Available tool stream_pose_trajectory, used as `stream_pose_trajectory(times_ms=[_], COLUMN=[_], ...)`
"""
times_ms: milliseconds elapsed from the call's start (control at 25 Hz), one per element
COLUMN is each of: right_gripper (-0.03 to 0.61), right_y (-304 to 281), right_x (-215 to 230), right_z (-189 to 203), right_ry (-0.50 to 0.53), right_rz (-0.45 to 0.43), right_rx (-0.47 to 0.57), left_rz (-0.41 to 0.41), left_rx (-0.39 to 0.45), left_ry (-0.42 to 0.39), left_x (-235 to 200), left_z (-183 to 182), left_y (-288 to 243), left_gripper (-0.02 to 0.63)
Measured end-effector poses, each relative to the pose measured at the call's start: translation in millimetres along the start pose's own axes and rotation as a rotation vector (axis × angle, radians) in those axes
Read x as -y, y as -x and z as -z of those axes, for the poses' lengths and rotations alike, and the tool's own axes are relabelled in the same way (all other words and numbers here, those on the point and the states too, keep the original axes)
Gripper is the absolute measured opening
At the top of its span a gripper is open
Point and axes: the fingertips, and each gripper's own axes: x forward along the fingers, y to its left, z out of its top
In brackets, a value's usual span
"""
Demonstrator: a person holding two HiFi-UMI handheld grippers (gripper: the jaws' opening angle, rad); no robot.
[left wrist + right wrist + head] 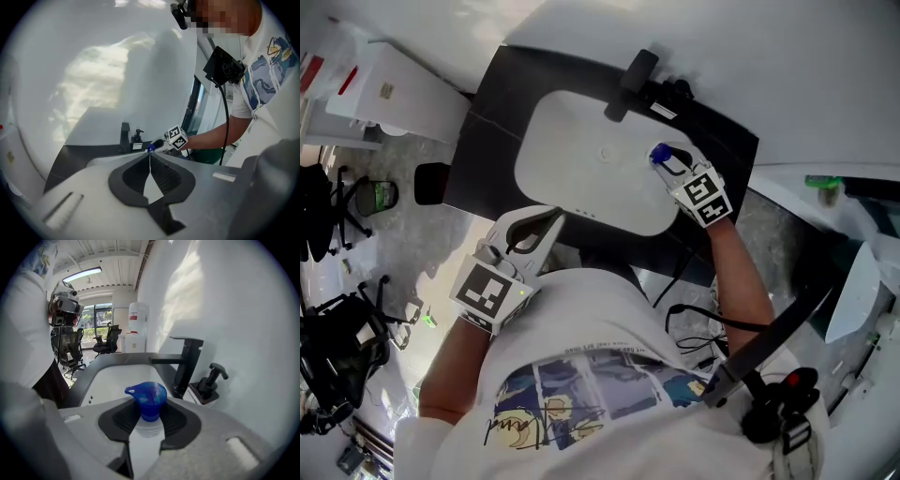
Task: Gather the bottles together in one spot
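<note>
The step in hand looks like the carry: the right hand-held gripper (pixel 149 414) is clamped at a middling width on a clear bottle (pixel 147 398). The blue cap sticks up past its fingertips and the body runs back between the pads. The bottle hangs in the air, with the white sink (pixel 581 159) below and ahead of the jaws. The black faucet (pixel 185 362) and a pump dispenser (pixel 211 380) stand just beyond them to the right. The left hand-held gripper (pixel 150 161) holds nothing, its tips meeting, and it points across the basin toward the right one. No other bottle shows beside either gripper, so I cannot tell where the gathering spot is. The next move probably calls for a bare patch of the dark surface (pixel 487 141) clear of the faucet, and for setting the bottle down upright before the jaws let go.
</note>
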Motion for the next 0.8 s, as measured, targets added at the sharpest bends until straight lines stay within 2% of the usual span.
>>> stream_pose_trajectory(times_ms=[120,360,800], right_gripper=[0.121,0.12,0.12], right_y=[26,60,49], right_x=[28,83,158], right_z=[-7,-24,-19], right_ry=[-0.005,-0.004,-0.025], right_rz=[0.031,0.075,0.112], right_rx=[0.027,0.072,0.073], left_rz=[0.026,0.037,-0.016], left_rx=[0.004,0.004,-0.009], left_ry=[-0.015,0.008,-0.006], left_x=[5,13,5], left_z=[-4,-12,-10], left_y=[-11,-28,-25], left_gripper=[0.009,0.008,0.009])
